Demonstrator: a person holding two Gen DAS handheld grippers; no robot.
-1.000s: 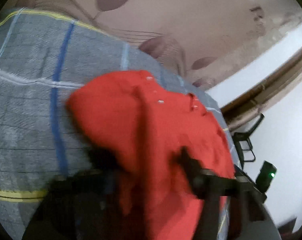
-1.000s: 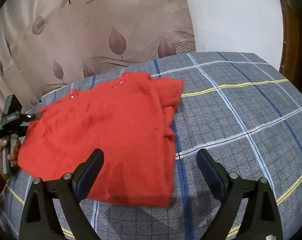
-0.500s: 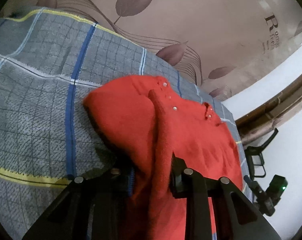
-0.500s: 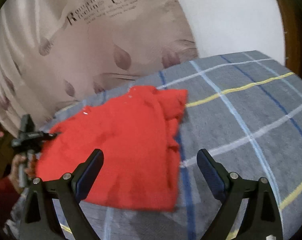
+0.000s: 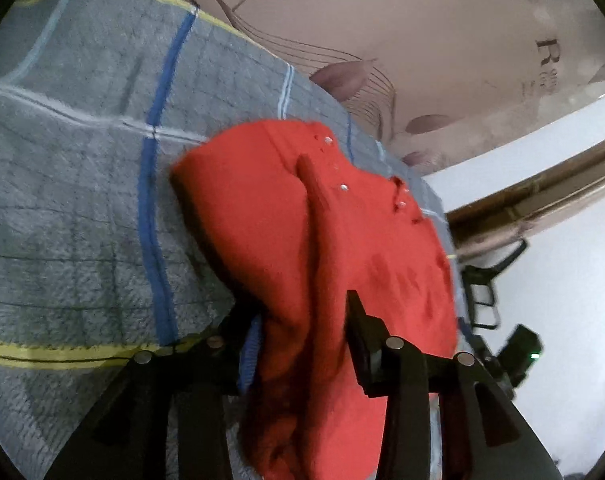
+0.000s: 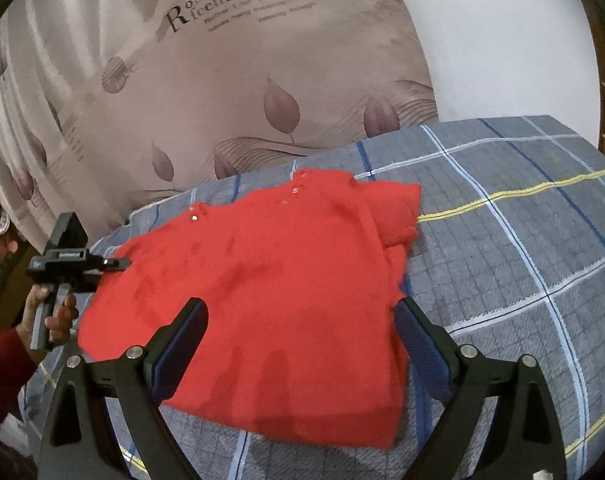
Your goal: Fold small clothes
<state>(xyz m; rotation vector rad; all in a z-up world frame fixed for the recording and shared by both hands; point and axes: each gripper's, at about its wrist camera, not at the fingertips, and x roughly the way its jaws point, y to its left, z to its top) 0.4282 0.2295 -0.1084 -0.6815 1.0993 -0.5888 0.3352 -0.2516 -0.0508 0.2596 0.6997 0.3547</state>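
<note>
Left wrist view: the left gripper point(image 5: 298, 336) sits low over a grey plaid blanket point(image 5: 70, 208) with blue, white and yellow stripes. A red sweater point(image 5: 342, 248) fills the middle of the picture. A bunched fold of its near edge rises between the two fingers, which are closed against the cloth, so this gripper is clamped on the sweater. From the gripper the garment runs away toward the upper right, and a raised ridge of cloth follows the same line. Small pale buttons point(image 5: 344, 187) dot its far part, near the neck end. Behind the blanket hangs a beige curtain point(image 5: 422, 40) printed with leaves. At the lower right edge the right gripper point(image 5: 518, 344) shows as a dark shape with a green light; this view does not show how its fingers stand.

Right wrist view: the right gripper point(image 6: 302, 344) hovers above the near edge of the sweater point(image 6: 262, 280), its two fingers spread wide apart, with nothing between them but the cloth lying below. The sweater lies mostly flat on the blanket point(image 6: 522, 240), its long axis running from the near hem toward the far neck, where the buttons point(image 6: 295, 190) sit close to the curtain point(image 6: 222, 80). A folded sleeve point(image 6: 398, 216) is tucked along its right side. At the left edge, a hand point(image 6: 48, 312) holds the left gripper point(image 6: 116, 262), whose tip meets the sweater's left edge and pinches it there.
</note>
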